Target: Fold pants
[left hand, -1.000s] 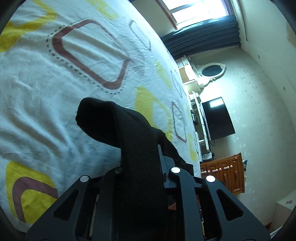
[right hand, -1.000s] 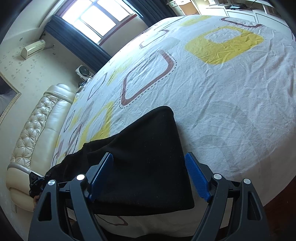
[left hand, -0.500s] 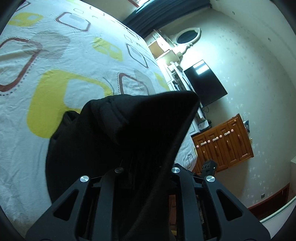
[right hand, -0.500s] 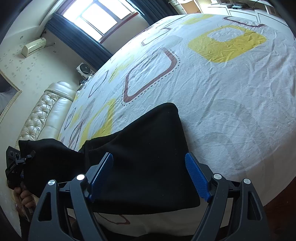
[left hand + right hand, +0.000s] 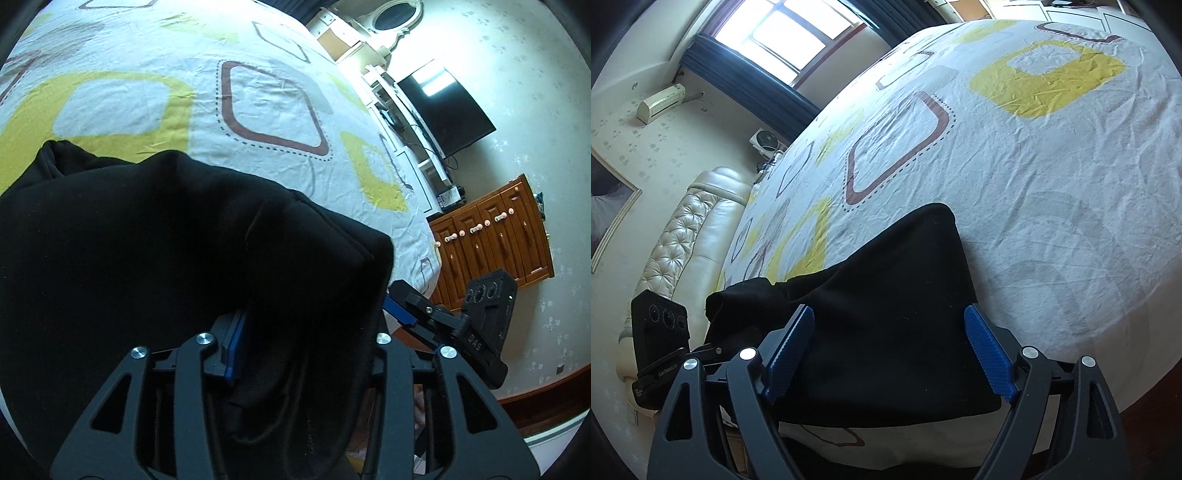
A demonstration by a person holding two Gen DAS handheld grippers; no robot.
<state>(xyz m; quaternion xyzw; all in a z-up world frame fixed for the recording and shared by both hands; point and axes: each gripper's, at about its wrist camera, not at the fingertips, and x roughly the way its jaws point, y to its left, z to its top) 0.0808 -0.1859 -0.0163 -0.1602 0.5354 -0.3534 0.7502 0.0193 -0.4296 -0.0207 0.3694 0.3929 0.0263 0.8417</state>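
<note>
Black pants (image 5: 894,306) lie on the bed's patterned sheet (image 5: 1052,177) near its front edge. My right gripper (image 5: 886,350) is open, its blue pads (image 5: 988,354) straddling the flat end of the pants just above the cloth. My left gripper (image 5: 295,354) has its jaws spread; a fold of the black pants (image 5: 192,266) drapes over and between the fingers and hides the right pad. The left blue pad (image 5: 234,347) shows. The right gripper (image 5: 443,325) also appears at the lower right of the left wrist view, and the left gripper (image 5: 665,354) at the right wrist view's left.
A padded cream headboard (image 5: 683,240) stands at the left, a window with dark curtains (image 5: 783,40) behind. A television (image 5: 443,110) and a wooden dresser (image 5: 491,236) stand past the bed's foot. The sheet stretches wide beyond the pants.
My left gripper has carried its end of the pants over toward the right gripper, folding the cloth onto itself, and its jaws have spread. The right gripper has stayed in place, open.
</note>
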